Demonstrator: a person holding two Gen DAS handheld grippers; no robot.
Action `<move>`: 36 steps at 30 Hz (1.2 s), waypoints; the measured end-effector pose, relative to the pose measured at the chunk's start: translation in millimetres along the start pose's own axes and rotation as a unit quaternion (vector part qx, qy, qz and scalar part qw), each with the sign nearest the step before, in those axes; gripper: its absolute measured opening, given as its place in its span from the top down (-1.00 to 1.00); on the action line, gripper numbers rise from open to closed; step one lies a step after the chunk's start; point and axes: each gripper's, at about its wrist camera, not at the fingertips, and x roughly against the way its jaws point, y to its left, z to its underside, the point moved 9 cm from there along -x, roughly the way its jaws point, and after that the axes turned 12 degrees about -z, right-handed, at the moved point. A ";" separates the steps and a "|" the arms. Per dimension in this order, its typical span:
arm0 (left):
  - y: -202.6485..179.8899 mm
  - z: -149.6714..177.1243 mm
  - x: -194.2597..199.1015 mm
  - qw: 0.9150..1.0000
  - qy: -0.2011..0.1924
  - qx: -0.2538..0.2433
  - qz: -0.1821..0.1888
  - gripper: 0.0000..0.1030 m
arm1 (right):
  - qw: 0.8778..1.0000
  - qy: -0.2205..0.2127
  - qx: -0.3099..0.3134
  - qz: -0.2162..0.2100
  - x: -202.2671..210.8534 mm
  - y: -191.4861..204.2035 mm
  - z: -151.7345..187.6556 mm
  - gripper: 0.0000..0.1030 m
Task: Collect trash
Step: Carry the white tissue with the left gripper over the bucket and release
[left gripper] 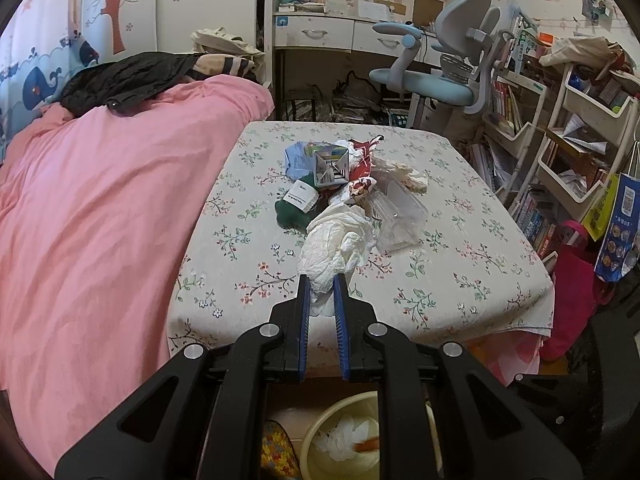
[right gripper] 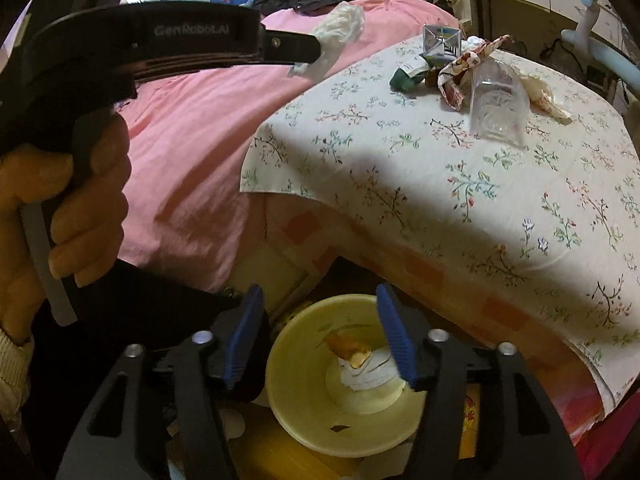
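My left gripper [left gripper: 321,280] is shut on a crumpled white plastic bag [left gripper: 336,248] at the near edge of the floral table [left gripper: 460,280]. The right wrist view shows that gripper [right gripper: 312,56] from the side, held by a hand, with the bag [right gripper: 340,24] bunched at its tip. My right gripper [right gripper: 319,288] hangs open over a yellow bin [right gripper: 288,396] on the floor, nothing between its fingers. Inside the bin an orange wrapper [right gripper: 348,346] lies on white trash. More trash sits on the table: a clear plastic cup [left gripper: 400,212], a small carton [left gripper: 330,166], a red-patterned wrapper [left gripper: 360,188] and a green bundle [left gripper: 290,214].
A pink quilt [left gripper: 100,220] covers the bed left of the table. A blue desk chair [left gripper: 440,80] and crowded shelves [left gripper: 580,140] stand behind and to the right. Bags [left gripper: 572,280] hang by the table's right corner. The bin [left gripper: 320,428] sits below the table's near edge.
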 end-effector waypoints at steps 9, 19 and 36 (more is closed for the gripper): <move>-4.9 12.4 6.5 1.000 0.003 -0.005 0.003 0.78 | 1.000 -0.015 -0.023 0.005 7.5 -3.0 2.2 -0.31; -12.1 30.2 13.5 1.000 0.011 -0.015 0.006 0.78 | 0.997 -0.043 -0.052 0.028 21.5 -16.7 2.5 -0.53; -45.2 90.5 34.8 0.997 0.042 -0.061 0.031 0.78 | 0.979 -0.108 -0.132 0.111 61.9 -63.2 11.9 -0.74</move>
